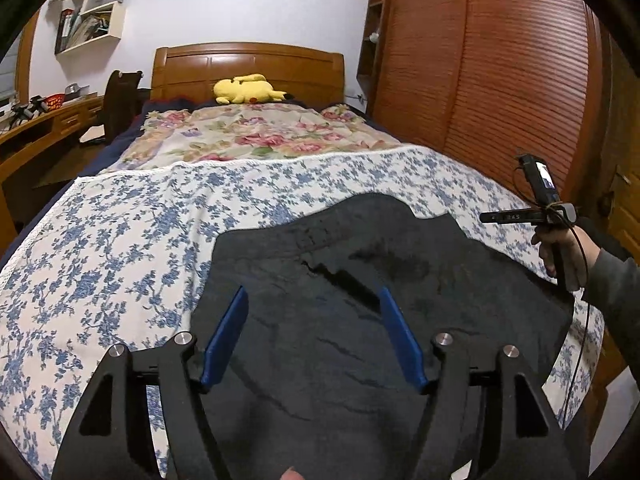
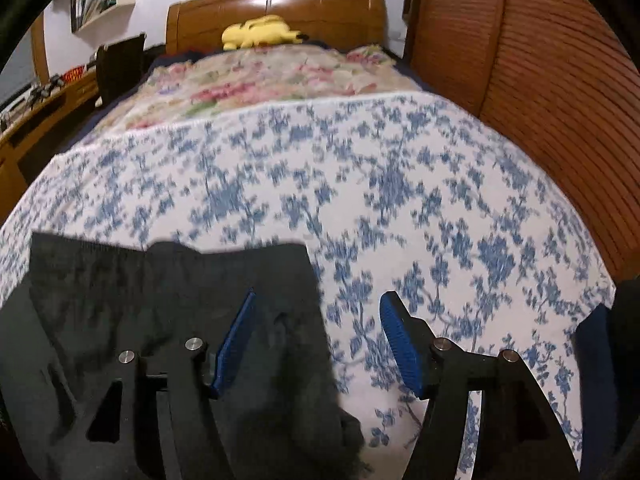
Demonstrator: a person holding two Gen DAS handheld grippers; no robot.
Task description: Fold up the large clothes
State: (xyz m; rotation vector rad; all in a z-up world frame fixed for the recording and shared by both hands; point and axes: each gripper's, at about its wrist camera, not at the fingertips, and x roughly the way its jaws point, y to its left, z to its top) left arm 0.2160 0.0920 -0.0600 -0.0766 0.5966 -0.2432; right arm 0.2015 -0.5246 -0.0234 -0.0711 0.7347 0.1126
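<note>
A large dark garment (image 1: 360, 280) lies spread flat on the blue-flowered bedspread (image 1: 120, 232). In the right wrist view the garment (image 2: 168, 300) fills the lower left, its right edge between the fingers. My left gripper (image 1: 312, 296) is open and empty, hovering above the garment's middle. My right gripper (image 2: 318, 300) is open and empty above the garment's right edge. In the left wrist view the right gripper's rear and the hand holding it (image 1: 560, 248) show at the far right, by the garment's right side.
A yellow plush toy (image 1: 248, 90) lies by the wooden headboard (image 1: 248, 60), behind a pink-flowered quilt (image 1: 256, 132). A slatted wooden wardrobe (image 1: 500, 60) stands along the right. A desk (image 1: 44, 128) and dark chair (image 1: 120, 100) stand at the left.
</note>
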